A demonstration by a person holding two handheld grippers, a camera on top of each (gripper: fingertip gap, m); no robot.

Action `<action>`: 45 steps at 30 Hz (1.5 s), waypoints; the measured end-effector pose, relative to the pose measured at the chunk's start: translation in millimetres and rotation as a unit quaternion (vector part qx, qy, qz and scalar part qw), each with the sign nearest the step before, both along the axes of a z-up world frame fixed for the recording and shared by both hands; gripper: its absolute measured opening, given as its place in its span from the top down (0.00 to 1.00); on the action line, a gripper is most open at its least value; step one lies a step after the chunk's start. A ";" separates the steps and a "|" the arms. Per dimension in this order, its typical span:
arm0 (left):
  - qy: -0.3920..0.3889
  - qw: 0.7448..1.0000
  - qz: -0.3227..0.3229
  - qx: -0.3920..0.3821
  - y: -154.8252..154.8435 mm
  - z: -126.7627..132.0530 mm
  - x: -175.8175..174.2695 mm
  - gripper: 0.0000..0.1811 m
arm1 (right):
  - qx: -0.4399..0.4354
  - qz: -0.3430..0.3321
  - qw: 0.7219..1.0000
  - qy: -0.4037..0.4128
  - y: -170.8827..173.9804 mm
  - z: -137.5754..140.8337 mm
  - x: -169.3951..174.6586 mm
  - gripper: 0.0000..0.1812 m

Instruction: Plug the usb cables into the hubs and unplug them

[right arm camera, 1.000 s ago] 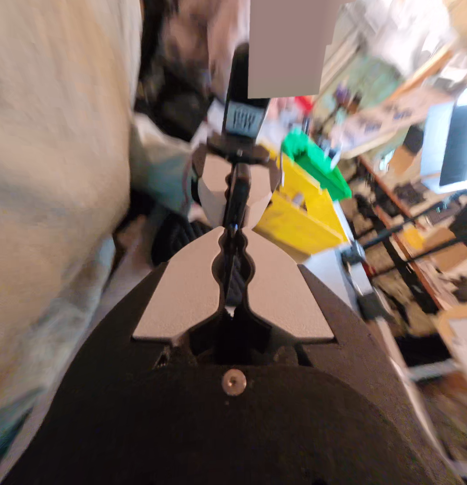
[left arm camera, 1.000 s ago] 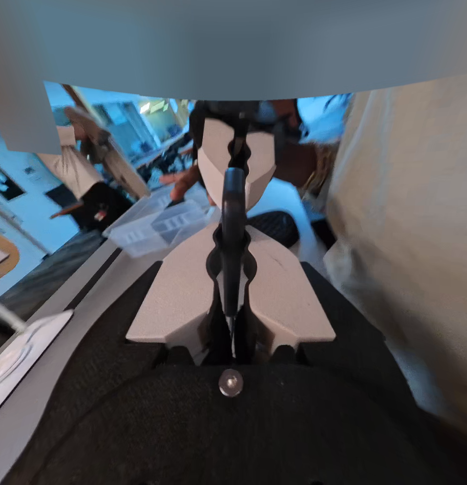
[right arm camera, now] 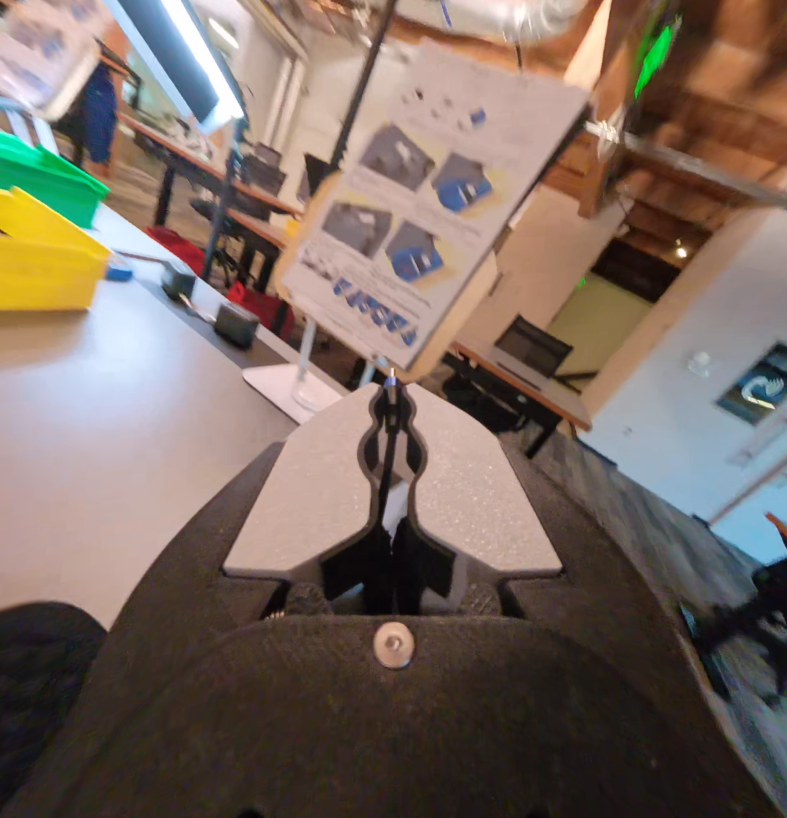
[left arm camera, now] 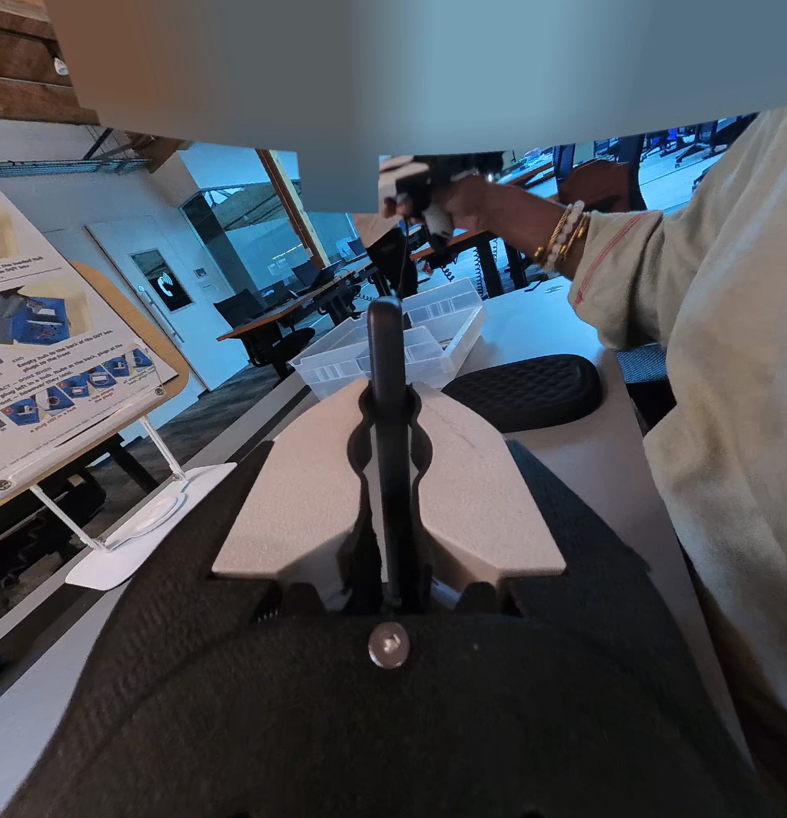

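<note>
In the left wrist view, our left gripper [left arm camera: 386, 398] is clenched on one flat black hub [left arm camera: 385, 354], held edge-on above the table [left arm camera: 559, 447]; one clear tray [left arm camera: 427, 349] and one black pad [left arm camera: 524, 391] lie beyond, and we should keep the hub steady with its port side facing the plug. In the right wrist view, our right gripper [right arm camera: 392, 398] grasps one thin black cable [right arm camera: 389, 451], its plug tip [right arm camera: 391, 381] just past the fingertips, apart from the hub; we judge squaring the tip first is safest. One yellow bin [right arm camera: 37, 261] and one green bin [right arm camera: 42, 177] sit far left.
</note>
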State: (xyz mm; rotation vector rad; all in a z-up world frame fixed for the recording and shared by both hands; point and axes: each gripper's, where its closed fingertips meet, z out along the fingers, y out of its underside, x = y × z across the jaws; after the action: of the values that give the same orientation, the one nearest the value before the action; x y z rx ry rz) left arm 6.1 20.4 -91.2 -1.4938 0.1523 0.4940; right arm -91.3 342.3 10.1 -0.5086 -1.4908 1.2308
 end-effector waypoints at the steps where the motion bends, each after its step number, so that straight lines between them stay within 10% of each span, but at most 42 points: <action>1: 0.001 1.000 -0.001 -0.002 0.8 -0.4 0.5 0.93 | 0.001 -0.018 1.000 -0.011 12.4 -14.1 -6.4 0.96; 8: 0.003 1.000 -0.005 -0.021 5.7 -3.8 2.2 0.93 | -0.098 -0.020 0.969 -0.225 46.0 -121.7 -30.4 0.96; 17: -0.011 1.000 0.000 -0.012 8.8 -4.5 -3.2 0.93 | 0.035 -0.109 0.871 -0.479 87.0 -217.8 -23.1 0.80; 22: -0.044 0.999 0.017 0.020 6.9 0.9 -14.3 0.93 | 0.103 -0.126 0.909 -0.384 73.3 -176.4 -28.0 0.67; 27: -0.092 0.985 -0.003 0.145 -7.0 28.6 -20.7 0.93 | 0.060 0.085 0.980 -0.172 -69.2 -90.1 -5.1 0.56; 31: -0.103 0.975 -0.015 0.196 -12.1 43.3 -20.1 0.93 | 0.019 0.366 0.925 -0.099 -216.9 -64.9 63.6 0.62; 35: -0.089 0.978 -0.029 0.185 -2.3 45.5 -10.4 0.93 | 0.039 0.484 0.865 -0.125 -304.5 -82.0 97.0 0.66; 39: -0.080 0.978 -0.057 0.186 6.4 50.0 2.5 0.93 | 0.077 0.511 0.845 -0.140 -344.8 -99.2 100.6 0.89; 45: -0.053 0.982 -0.022 0.181 -5.8 59.1 1.7 0.73 | 0.085 0.465 0.877 -0.085 -315.8 -54.9 82.2 0.94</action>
State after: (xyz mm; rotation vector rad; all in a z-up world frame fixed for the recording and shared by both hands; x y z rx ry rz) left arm 7.8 14.6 -32.1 -1.1539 0.0103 0.3825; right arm -9.2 26.5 -44.8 0.2977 -2.0696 1.7752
